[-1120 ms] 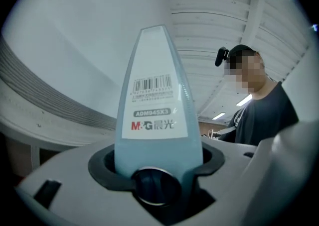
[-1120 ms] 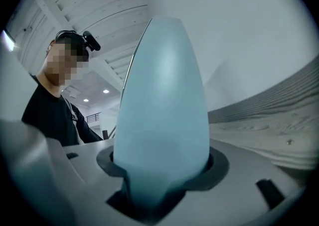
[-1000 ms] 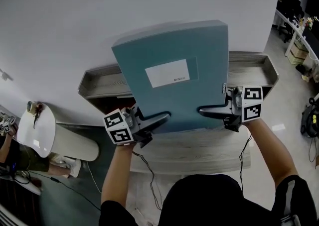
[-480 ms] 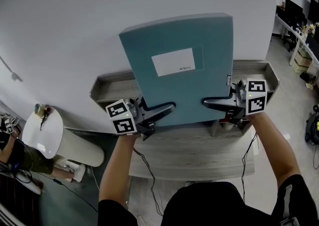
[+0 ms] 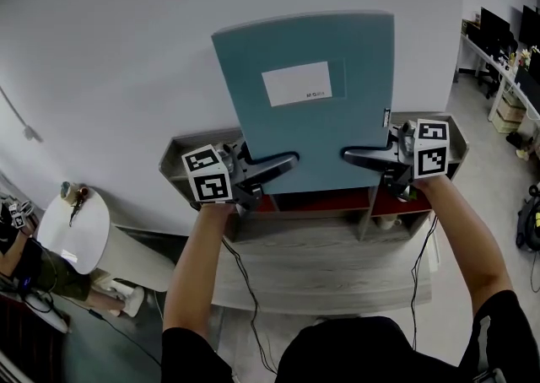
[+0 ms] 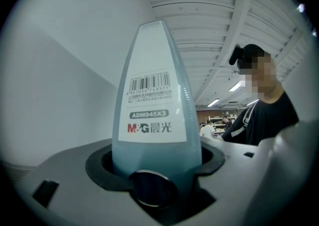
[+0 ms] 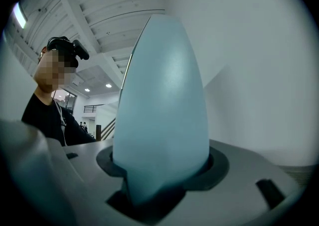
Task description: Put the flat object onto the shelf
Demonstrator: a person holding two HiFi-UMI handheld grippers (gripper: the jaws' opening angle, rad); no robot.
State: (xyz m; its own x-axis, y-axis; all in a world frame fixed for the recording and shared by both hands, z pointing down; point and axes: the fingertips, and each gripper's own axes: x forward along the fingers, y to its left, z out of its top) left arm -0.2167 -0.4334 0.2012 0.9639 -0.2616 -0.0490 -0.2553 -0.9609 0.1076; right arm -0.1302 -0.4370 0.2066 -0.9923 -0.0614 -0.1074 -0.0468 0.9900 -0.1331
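The flat object is a teal file folder (image 5: pixel 312 103) with a white label, held upright in front of the white wall. Its lower edge hangs just above the top board of the grey wooden shelf unit (image 5: pixel 190 156). My left gripper (image 5: pixel 278 162) is shut on the folder's lower left edge, and my right gripper (image 5: pixel 359 156) is shut on its lower right edge. In the left gripper view the labelled spine (image 6: pixel 149 120) rises out of the left gripper (image 6: pixel 154 172). The right gripper view shows the plain opposite edge (image 7: pixel 159 120) clamped in the right gripper (image 7: pixel 159 180).
The shelf unit has open compartments under its top board and a wide lower board (image 5: pixel 329 259). Cables (image 5: pixel 240 288) hang from the grippers. A white round table (image 5: pixel 76 229) and a seated person (image 5: pixel 25 267) are at the lower left. Office desks (image 5: pixel 506 61) stand far right.
Both grippers have carried the folder up and toward the wall. It has gone from tilted to nearly upright, and more of the shelf unit shows beneath it.
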